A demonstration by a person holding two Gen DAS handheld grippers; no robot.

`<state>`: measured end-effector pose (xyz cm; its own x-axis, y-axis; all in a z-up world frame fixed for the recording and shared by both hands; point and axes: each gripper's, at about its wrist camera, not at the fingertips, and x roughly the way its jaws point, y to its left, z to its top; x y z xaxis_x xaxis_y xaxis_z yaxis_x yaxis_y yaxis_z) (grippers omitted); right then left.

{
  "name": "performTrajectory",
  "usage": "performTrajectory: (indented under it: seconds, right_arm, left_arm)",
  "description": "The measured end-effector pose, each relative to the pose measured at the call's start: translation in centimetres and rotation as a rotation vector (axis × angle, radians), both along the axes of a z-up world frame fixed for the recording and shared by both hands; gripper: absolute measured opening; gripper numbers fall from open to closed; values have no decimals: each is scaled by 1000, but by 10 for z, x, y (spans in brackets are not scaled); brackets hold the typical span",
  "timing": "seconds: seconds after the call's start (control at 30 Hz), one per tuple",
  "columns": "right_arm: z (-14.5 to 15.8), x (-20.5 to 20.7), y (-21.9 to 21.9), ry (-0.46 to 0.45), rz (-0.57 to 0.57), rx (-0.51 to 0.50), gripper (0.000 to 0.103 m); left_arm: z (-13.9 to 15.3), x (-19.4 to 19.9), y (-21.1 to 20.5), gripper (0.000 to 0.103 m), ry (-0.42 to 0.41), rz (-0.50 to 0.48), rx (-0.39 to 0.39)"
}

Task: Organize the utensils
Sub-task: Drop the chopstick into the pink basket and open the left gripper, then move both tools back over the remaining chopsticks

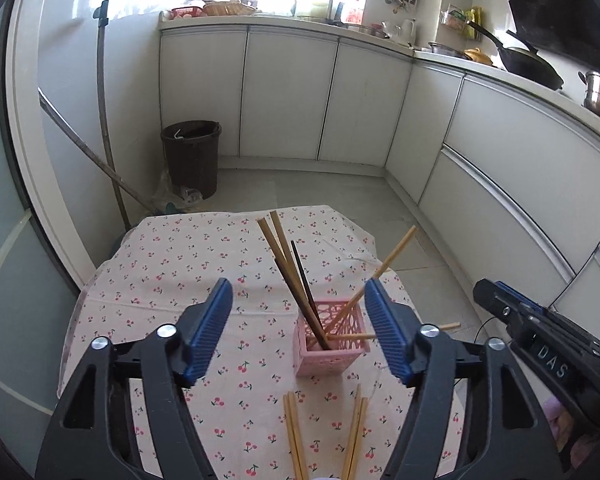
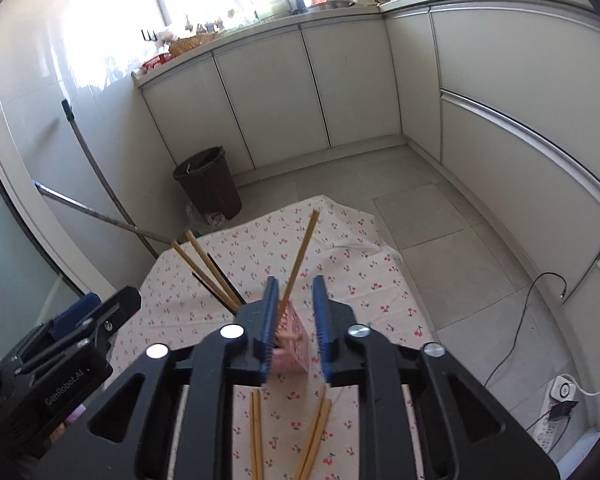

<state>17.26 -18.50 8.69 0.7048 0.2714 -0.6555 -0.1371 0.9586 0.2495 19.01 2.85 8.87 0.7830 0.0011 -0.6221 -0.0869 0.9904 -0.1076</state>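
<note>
1. Partly done, by the look of it: several chopsticks (image 1: 290,268) standing tilted in the pink holder (image 1: 332,338) on the cherry-print surface (image 1: 172,272).
2. Left to do: two pairs of loose chopsticks (image 1: 296,436) lying flat on the cloth, nearer than the holder.
3. Left tool (image 1: 298,332) spread wide, gripping nothing, holder seen between its fingers.
4. Right tool (image 2: 296,320) parted a little, empty; light chopstick (image 2: 300,256) rising between its pads, seemingly free and resting in the holder.
5. Hard to tell: holder largely hidden behind the right tool; loose pairs cut off at the frame bottom; exact count inside unclear.
</note>
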Motion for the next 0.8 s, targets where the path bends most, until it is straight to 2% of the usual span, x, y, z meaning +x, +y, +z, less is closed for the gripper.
performTrajectory:
  seconds: [0.07,0.27,0.43,0.6,0.8]
  right_arm:
    - [-7,-4,-1,17,-3,-7,31]
    - [-26,-16,-6,65,-21,-37,35]
    - [-40,-24,-10,97,-46,-54,40]
    - [-50,-35,-15,104,-79,-68,61]
    - [-60,-45,-20,116,-110,-92,73]
  left_arm:
    - [-8,-2,-4,68,18,-5,15]
    - [-25,-11,-12,69,69,-18,18]
    - [-34,-20,-14,79,89,-18,17]
    - [-41,-28,-13,90,103,-1,13]
    - [-47,-35,-10,95,122,14,6]
